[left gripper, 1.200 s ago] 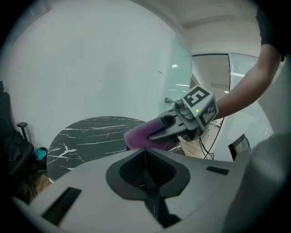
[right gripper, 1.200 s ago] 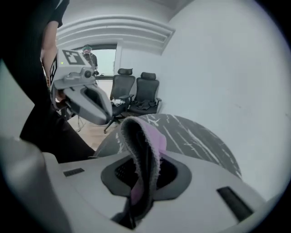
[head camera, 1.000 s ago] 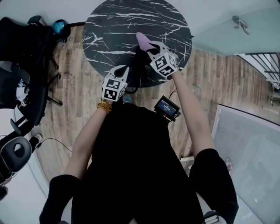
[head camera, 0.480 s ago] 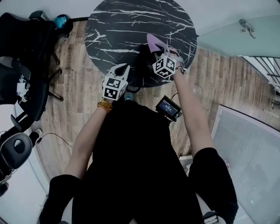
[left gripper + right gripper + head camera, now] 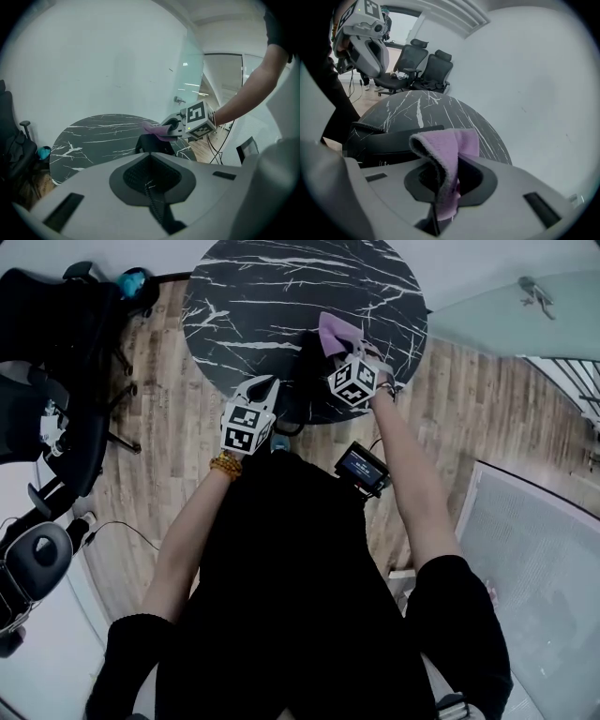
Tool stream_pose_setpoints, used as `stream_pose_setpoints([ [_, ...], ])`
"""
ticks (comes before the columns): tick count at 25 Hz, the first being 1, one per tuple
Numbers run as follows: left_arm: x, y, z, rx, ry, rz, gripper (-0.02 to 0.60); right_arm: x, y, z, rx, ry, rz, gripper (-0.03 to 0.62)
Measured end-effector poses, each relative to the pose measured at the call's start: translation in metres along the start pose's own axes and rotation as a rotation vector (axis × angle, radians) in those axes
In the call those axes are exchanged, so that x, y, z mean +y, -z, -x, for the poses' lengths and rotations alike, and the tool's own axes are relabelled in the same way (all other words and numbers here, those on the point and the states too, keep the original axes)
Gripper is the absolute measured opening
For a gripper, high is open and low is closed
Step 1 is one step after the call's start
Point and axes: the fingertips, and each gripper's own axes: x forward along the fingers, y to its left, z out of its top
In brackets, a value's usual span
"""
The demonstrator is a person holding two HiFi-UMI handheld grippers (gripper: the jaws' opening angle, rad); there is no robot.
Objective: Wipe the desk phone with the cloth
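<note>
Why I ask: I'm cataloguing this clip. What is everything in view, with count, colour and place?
table: one, black marble with white veins, ahead of the person
desk phone: one, black, on the table's near edge
cloth: one, lilac, in the right gripper's jaws by the phone
office chairs: at least two, black, left of the table
teal object: one, beside the chairs
floor: wood planks, around the table
small screen: one, black, blue display, at the person's waist
bracelet: one, yellowish beads, left wrist
left gripper: one, grey, jaws together, empty, at the table's edge
right gripper: one, grey, shut on the cloth
</note>
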Motion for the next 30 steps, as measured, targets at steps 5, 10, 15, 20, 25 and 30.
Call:
stream_pose_setpoints([
  [5,-0.009,0.002,-0.003,0.009,0.018,-0.012,0.014,0.003,0.001,0.001,-0.004,0.009,-0.02,0.058],
  [10,-0.015,0.001,-0.006,0.008,0.026,-0.02,0.014,0.004,0.002,0.001,0.003,0.032,-0.074,0.058],
  [15,-0.015,0.001,-0.006,0.008,0.026,-0.021,0.014,0.016,0.003,0.003,-0.012,0.004,-0.148,0.058],
  [20,-0.02,0.0,-0.008,0.01,0.034,-0.027,0.014,0.024,0.004,0.002,-0.002,-0.015,-0.158,0.058],
  [25,-0.024,0.001,-0.007,0.014,0.039,-0.03,0.014,0.024,0.004,0.002,0.007,-0.028,-0.169,0.058],
  [30,-0.025,0.003,-0.007,0.016,0.041,-0.033,0.014,0.027,0.004,0.001,0.011,-0.028,-0.18,0.058],
])
